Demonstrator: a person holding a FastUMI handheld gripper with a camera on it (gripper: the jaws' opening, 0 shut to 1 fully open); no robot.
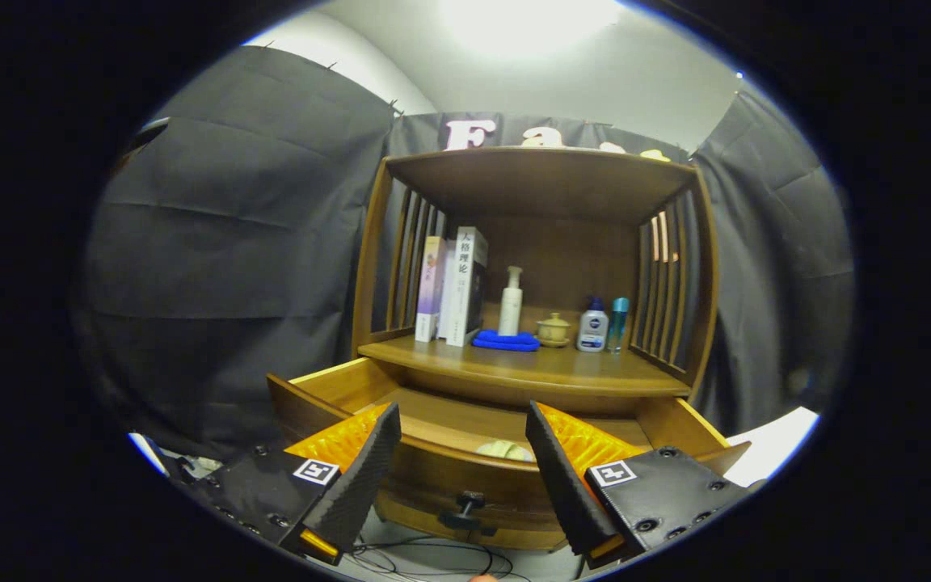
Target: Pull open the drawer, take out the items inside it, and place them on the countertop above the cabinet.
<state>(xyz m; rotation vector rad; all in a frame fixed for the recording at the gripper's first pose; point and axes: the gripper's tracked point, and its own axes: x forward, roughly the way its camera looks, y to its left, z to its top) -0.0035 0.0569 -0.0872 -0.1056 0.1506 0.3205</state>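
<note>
Wooden drawer [433,420] stands pulled open just ahead of your gripper [463,440], whose fingers are spread wide and hold nothing. Between them, inside the drawer, you see a pale item [504,450]; the countertop [530,368] lies beyond.

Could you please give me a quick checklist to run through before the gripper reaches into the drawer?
1. Drawer pulled open: ok.
2. Gripper open, nothing between its fingers: ok.
3. Pale item visible inside the drawer, ahead of the fingers: ok.
4. Other items in the drawer: cannot tell, the drawer front hides most of its floor.
5. Free countertop in front of the blue cloth and bottles: ok.
</note>
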